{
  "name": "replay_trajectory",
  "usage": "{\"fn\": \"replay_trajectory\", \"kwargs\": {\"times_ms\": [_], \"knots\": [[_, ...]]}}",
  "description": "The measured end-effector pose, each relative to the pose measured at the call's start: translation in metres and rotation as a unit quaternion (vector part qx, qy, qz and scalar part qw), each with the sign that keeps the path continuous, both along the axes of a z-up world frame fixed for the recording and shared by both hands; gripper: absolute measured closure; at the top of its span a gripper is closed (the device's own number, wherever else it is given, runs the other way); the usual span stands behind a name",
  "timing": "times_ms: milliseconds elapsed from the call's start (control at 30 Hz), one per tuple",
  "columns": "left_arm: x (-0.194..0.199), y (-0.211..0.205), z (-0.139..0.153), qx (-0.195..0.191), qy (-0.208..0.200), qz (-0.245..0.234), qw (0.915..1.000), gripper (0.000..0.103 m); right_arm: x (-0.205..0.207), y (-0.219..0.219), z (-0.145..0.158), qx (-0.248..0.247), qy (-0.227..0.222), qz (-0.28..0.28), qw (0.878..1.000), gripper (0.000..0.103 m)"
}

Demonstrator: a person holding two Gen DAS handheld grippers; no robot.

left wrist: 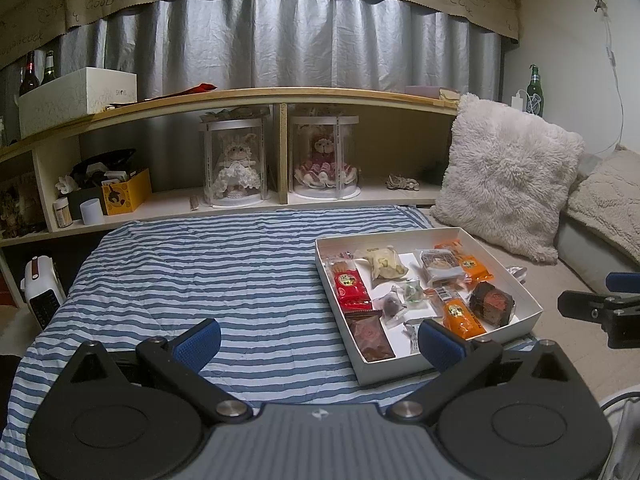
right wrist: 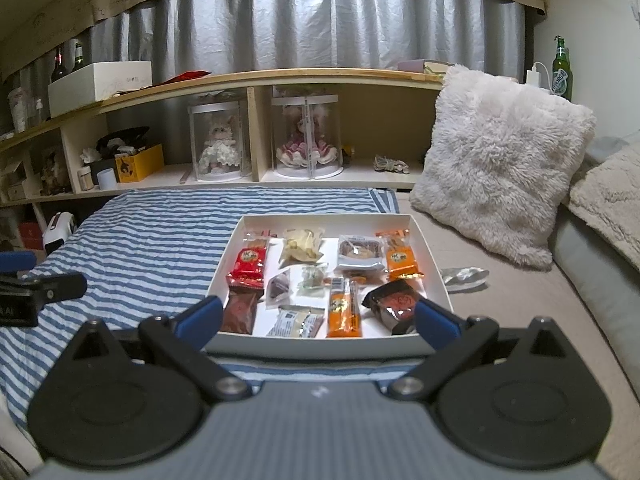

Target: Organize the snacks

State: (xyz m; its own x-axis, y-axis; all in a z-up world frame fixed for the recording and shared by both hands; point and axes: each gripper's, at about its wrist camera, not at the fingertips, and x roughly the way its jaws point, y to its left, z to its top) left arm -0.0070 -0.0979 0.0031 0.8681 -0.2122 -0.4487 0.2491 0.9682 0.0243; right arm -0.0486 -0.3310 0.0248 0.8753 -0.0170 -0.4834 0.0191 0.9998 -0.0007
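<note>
Right wrist view: right tool [right wrist: 318,316] spread wide, empty, level before snack box [right wrist: 328,345]; left tool [left wrist: 320,338] likewise.

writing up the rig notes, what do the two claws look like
Both match: the left claw and right claw each have black linkage arms with silver pivot bolts, two round black discs, a ribbed grey body bearing a small white mark, and textured blue finger pads. No cables, hands or sleeves show.
</note>
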Motion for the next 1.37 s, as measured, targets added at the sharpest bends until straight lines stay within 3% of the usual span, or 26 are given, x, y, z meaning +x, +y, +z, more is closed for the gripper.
{"fn": "replay_trajectory", "kwargs": {"times_ms": [1367], "knots": [[-0.0015,-0.0003,-0.0018,0.003,-0.001,-0.002,1.0,0.0,-0.0004,-0.0013,-0.002,0.001,0.002,0.001,1.0,0.001]]}}
